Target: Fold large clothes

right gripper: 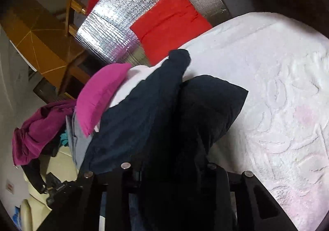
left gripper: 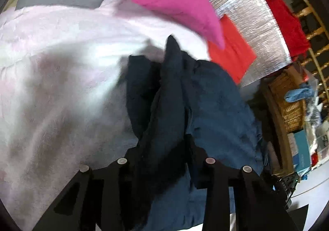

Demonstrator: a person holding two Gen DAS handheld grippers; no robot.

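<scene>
Navy garment (left gripper: 168,95); only right wrist shows maroon heap (right gripper: 37,128).

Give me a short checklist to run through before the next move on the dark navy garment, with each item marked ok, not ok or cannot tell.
1. Left tongs have fabric: ok, the dark navy garment is bunched between the fingers.
2. Right tongs have fabric: ok, the same garment fills the gap between the fingers.
3. Garment lies flat for a fold: not ok, it hangs in thick ridges and creases.
4. Which edge or corner each pair of tongs holds: cannot tell, the folds hide it.
5. Room on the white textured cover: ok, bare cover shows beside the garment.
6. Garment apart from the pink cloth: cannot tell, the two overlap in both views.
</scene>
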